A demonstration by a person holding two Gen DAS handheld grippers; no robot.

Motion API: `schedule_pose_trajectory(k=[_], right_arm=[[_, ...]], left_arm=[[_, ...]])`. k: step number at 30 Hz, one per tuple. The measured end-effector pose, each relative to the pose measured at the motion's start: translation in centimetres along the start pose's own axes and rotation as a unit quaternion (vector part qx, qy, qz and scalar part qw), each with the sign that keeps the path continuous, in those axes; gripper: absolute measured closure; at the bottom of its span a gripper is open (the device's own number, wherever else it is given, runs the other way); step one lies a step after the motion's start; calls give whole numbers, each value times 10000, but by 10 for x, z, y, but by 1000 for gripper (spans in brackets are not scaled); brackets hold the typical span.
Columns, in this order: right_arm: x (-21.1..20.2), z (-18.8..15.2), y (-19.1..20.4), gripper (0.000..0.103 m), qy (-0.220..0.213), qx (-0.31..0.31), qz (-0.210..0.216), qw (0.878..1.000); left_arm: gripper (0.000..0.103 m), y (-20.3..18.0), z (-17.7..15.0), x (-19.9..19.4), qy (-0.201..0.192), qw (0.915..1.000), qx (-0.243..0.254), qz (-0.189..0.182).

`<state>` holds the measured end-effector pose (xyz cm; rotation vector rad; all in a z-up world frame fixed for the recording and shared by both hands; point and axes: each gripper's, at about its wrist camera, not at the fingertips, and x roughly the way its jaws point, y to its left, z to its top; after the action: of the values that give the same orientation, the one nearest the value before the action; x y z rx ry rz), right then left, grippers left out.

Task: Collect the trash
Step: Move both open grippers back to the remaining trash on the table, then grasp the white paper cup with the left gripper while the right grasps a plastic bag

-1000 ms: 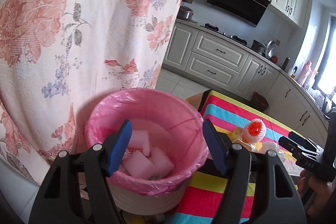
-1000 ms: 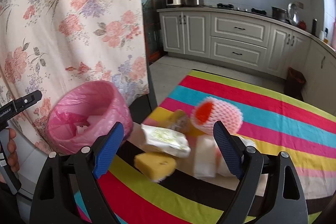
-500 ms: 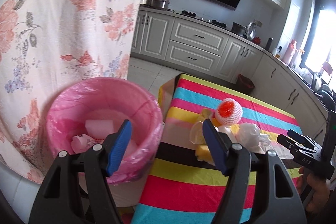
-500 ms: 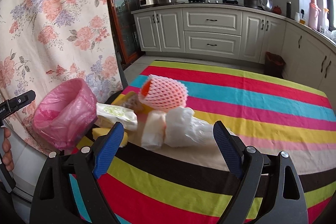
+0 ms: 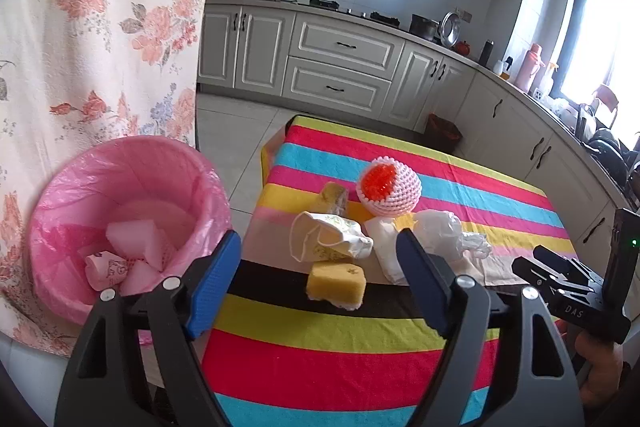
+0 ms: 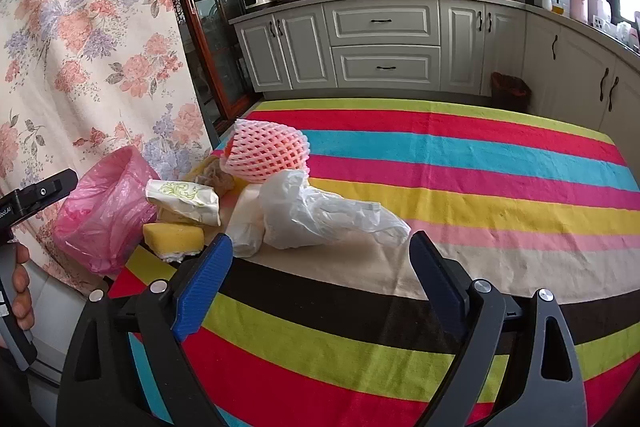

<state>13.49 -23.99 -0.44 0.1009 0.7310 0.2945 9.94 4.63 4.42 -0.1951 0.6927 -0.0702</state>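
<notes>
A pink-lined trash bin (image 5: 132,195) stands off the table's left edge and holds pink foam pieces; it also shows in the right wrist view (image 6: 106,211). Trash lies in a pile on the striped table: a yellow sponge (image 5: 336,283) (image 6: 174,237), a crumpled paper cup (image 5: 328,237) (image 6: 184,201), a foam-netted fruit (image 5: 388,187) (image 6: 266,155), a white plastic bag (image 5: 448,237) (image 6: 320,213) and a white packet (image 6: 246,223). My left gripper (image 5: 318,285) is open and empty, just before the sponge. My right gripper (image 6: 320,283) is open and empty, near the plastic bag.
The table wears a bright striped cloth (image 6: 460,187). A floral curtain (image 5: 92,39) hangs behind the bin. Kitchen cabinets (image 6: 384,43) line the far wall, with a small dark bin (image 6: 510,91) on the floor beside them.
My left gripper has swung right from above the bin to face the trash pile. The right gripper's view has shifted right and back; the pile now sits further left.
</notes>
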Motion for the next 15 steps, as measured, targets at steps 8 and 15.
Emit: schedule_pose_trajectory(k=[8, 15], right_arm=[[12, -1, -7, 19, 87, 65, 28, 9999], [28, 11, -1, 18, 104, -71, 93, 9999]], left_arm=[[21, -12, -6, 34, 301, 9995, 88, -31], [18, -12, -8, 69, 547, 9984, 116, -77]])
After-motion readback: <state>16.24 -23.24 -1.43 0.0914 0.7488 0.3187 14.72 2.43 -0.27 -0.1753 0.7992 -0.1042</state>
